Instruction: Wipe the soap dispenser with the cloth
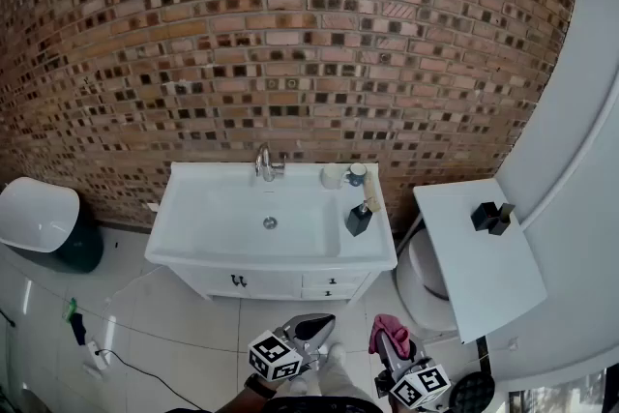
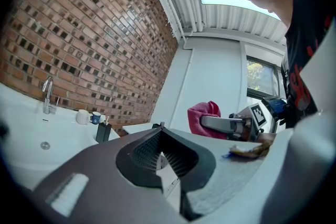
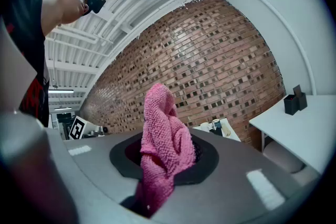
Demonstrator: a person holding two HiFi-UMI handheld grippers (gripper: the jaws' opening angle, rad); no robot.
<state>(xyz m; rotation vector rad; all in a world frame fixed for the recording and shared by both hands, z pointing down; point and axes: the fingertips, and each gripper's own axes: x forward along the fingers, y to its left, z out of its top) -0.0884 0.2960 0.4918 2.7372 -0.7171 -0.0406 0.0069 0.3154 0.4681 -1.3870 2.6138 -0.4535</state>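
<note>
Your right gripper [image 1: 395, 351] pinches the cloth [image 1: 389, 328] between its fingers [image 3: 247, 165], ready for wiping. The left gripper [image 1: 311, 332], fingers pressed together, seems spare. The dispenser [image 1: 359, 220] stands at twelve o'clock on the sink [image 1: 193, 242], well apart.

place: bathroom | evidence: white washbasin [image 1: 218, 216], tap [image 1: 266, 163], soap dispenser [image 1: 359, 220], tiled floor [image 1: 179, 312]

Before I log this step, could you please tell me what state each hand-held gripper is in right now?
Left hand-held gripper: closed, nothing between its jaws.
Right hand-held gripper: closed on the pink cloth.
</note>
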